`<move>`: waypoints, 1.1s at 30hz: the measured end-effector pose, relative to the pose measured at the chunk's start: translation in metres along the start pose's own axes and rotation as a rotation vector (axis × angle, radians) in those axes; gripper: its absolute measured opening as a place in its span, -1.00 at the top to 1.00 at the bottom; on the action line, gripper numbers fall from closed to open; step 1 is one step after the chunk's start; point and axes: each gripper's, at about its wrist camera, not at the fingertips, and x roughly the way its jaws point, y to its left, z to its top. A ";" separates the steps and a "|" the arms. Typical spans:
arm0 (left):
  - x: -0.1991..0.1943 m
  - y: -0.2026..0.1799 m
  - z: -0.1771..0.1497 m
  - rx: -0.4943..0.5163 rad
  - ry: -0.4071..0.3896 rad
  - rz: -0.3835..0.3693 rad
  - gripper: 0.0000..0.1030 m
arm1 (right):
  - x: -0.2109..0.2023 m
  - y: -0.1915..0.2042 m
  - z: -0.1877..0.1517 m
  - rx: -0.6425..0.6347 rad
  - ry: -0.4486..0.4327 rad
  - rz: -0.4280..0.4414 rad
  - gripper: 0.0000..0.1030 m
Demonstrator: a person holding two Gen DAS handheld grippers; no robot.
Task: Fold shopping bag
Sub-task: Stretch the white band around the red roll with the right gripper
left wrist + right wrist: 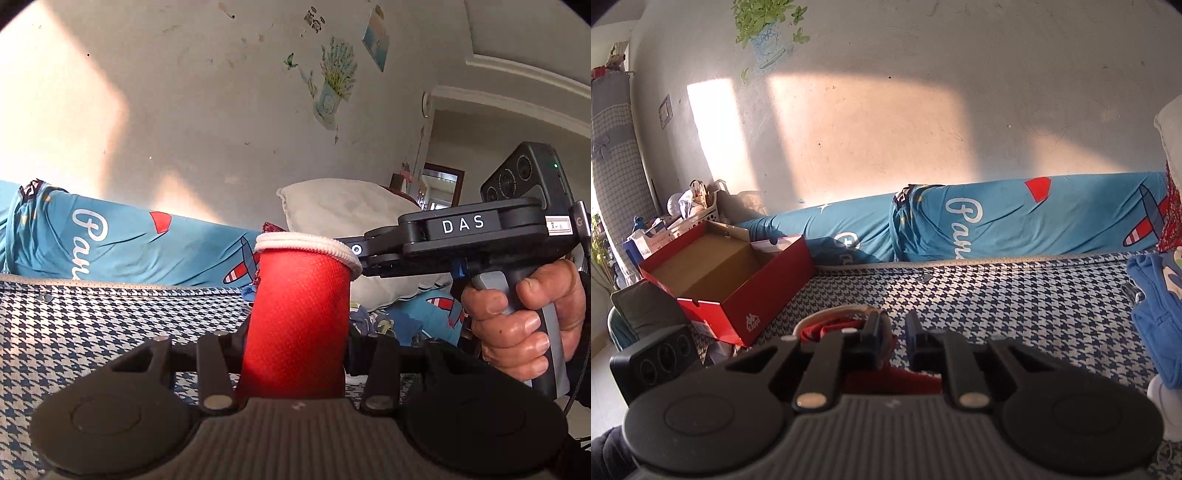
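My left tongs (295,354) clamp the red shopping bag (299,314), folded band running straight ahead; right tongs (354,254) pinch its far white-trimmed end.

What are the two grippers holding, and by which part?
Both hold the red shopping bag: left gripper around its rolled body, right gripper at its white-trimmed top edge.

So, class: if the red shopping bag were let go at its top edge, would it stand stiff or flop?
Probably flop: the red shopping bag is thin woven-looking fabric, held up between the left tongs and the right tongs. Likely light, since it hangs without sagging much. The white trim curls, suggesting softness.
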 end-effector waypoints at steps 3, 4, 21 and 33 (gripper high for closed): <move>0.000 0.000 0.000 -0.005 -0.002 -0.005 0.19 | -0.002 0.002 0.000 -0.024 0.004 -0.016 0.69; 0.000 0.001 0.000 -0.013 -0.004 -0.010 0.19 | -0.002 0.002 0.000 -0.027 0.002 -0.023 0.63; 0.001 -0.004 -0.001 0.065 0.029 0.086 0.18 | -0.003 0.010 -0.006 -0.081 0.003 -0.062 0.70; 0.007 -0.030 0.002 0.331 0.079 0.202 0.18 | -0.002 -0.004 -0.008 -0.004 -0.016 -0.025 0.67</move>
